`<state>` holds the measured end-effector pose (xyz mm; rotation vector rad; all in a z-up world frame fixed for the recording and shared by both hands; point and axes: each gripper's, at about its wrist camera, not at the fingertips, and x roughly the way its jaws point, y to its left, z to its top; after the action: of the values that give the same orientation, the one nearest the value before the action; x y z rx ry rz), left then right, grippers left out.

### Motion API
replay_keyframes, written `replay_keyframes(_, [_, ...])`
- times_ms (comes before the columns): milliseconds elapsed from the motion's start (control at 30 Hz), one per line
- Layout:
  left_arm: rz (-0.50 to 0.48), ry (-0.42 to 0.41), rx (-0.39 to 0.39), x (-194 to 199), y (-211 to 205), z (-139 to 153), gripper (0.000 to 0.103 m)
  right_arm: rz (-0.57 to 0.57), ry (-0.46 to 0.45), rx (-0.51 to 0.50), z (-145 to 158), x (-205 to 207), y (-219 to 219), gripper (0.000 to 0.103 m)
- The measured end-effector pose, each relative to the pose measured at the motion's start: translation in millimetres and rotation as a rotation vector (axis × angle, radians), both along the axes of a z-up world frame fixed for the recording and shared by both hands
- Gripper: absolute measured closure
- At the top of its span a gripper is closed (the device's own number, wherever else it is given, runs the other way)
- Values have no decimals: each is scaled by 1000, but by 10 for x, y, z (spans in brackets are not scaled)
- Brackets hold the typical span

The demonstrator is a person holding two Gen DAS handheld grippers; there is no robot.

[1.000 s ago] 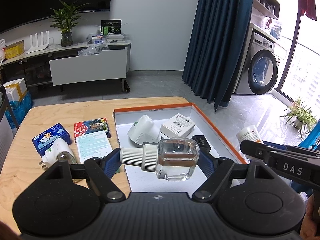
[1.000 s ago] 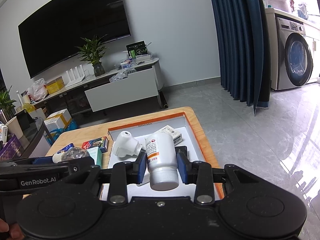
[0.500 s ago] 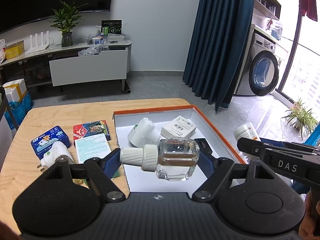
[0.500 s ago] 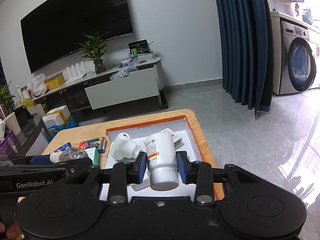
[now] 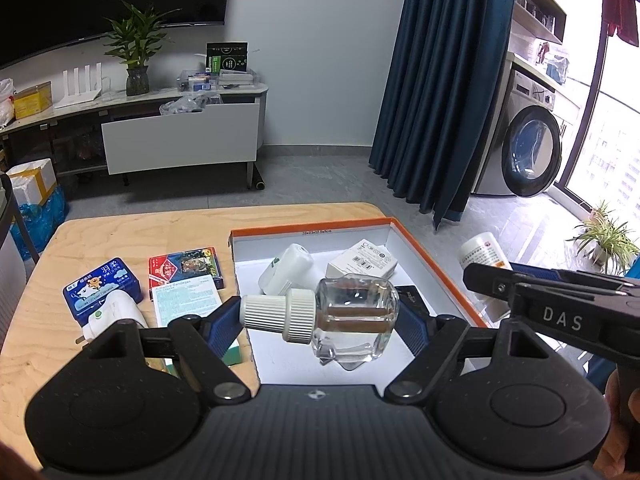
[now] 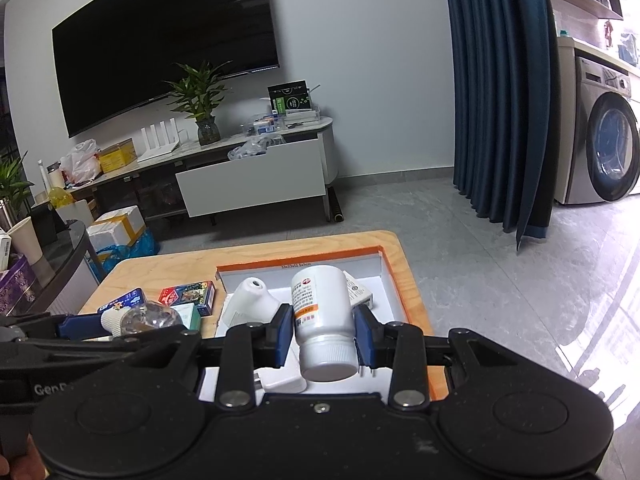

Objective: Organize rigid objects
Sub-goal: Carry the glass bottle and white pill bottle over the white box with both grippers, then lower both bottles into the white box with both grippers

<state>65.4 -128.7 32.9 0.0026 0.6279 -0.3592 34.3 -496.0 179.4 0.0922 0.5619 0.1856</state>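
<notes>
I had my left gripper [image 5: 320,316] clamped on the glass bottle [image 5: 352,316] and my right gripper [image 6: 324,340] on the pill bottle [image 6: 322,320], both above the box [image 5: 436,264], and feared the smooth glass might slip sideways onto the charger [image 5: 286,268].

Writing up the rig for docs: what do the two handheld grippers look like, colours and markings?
Both match: matte black plastic bodies with two round housings, angular black linkage arms with silver pivot screws, and blue ribbed pads on the jaws. The left gripper shows white "GenR…" lettering on its side in the right wrist view; the right gripper shows white "DAS" lettering in the left wrist view. No cables or sleeves visible.
</notes>
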Motion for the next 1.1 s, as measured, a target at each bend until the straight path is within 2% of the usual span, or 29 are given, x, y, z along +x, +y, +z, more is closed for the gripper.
replay_keyframes(1100, [-9, 18, 4, 86, -62, -50, 21, 30, 19, -26, -53, 279, 113, 61])
